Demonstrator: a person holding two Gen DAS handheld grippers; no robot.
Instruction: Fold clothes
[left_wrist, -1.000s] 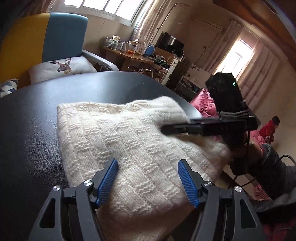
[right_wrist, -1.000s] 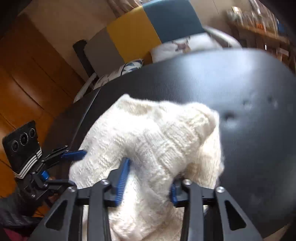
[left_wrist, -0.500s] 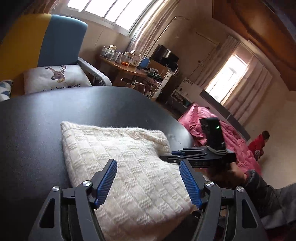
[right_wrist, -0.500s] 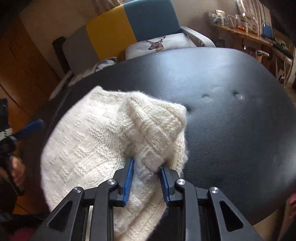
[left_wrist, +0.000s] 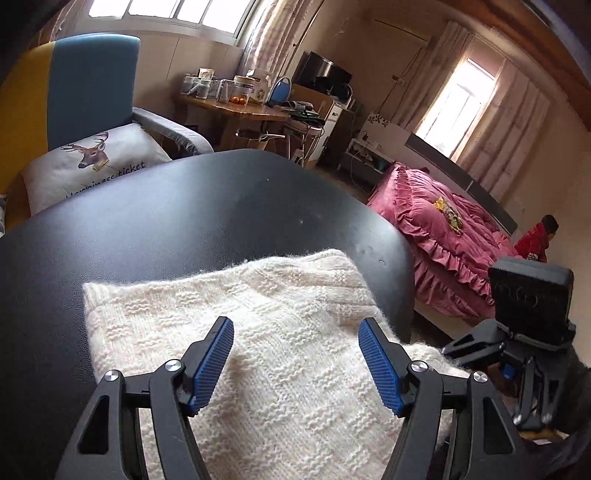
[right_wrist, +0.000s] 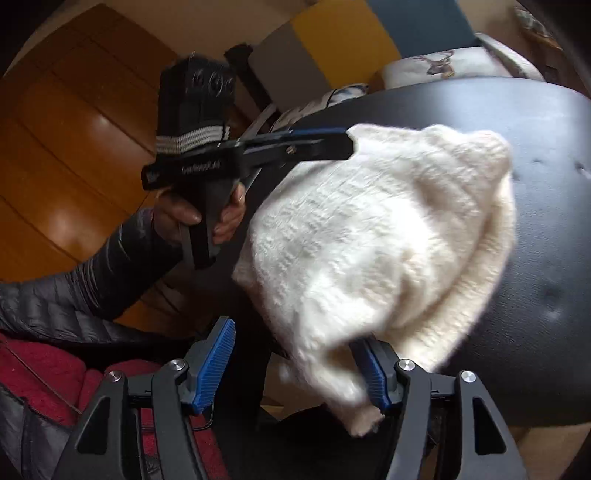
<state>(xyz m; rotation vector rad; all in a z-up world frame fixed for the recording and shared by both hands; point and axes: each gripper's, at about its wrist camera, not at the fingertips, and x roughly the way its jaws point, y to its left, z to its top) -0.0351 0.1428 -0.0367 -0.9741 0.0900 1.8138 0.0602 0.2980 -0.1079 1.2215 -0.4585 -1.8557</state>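
Both grippers spread; folded sweater (left_wrist: 258, 332) on black table (left_wrist: 184, 221).

Both grippers stand spread wide: the left gripper (left_wrist: 295, 360) low centre, the right gripper (right_wrist: 295, 360) likewise; a hand (right_wrist: 199, 218) grips the left handle.

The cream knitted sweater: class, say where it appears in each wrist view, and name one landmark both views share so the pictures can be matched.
Left wrist view: the cream knitted sweater fills the lower centre, under the open left gripper.
Right wrist view: it spreads across centre-right, draping over the near table edge.
Shared landmark: the deer-print cushion.
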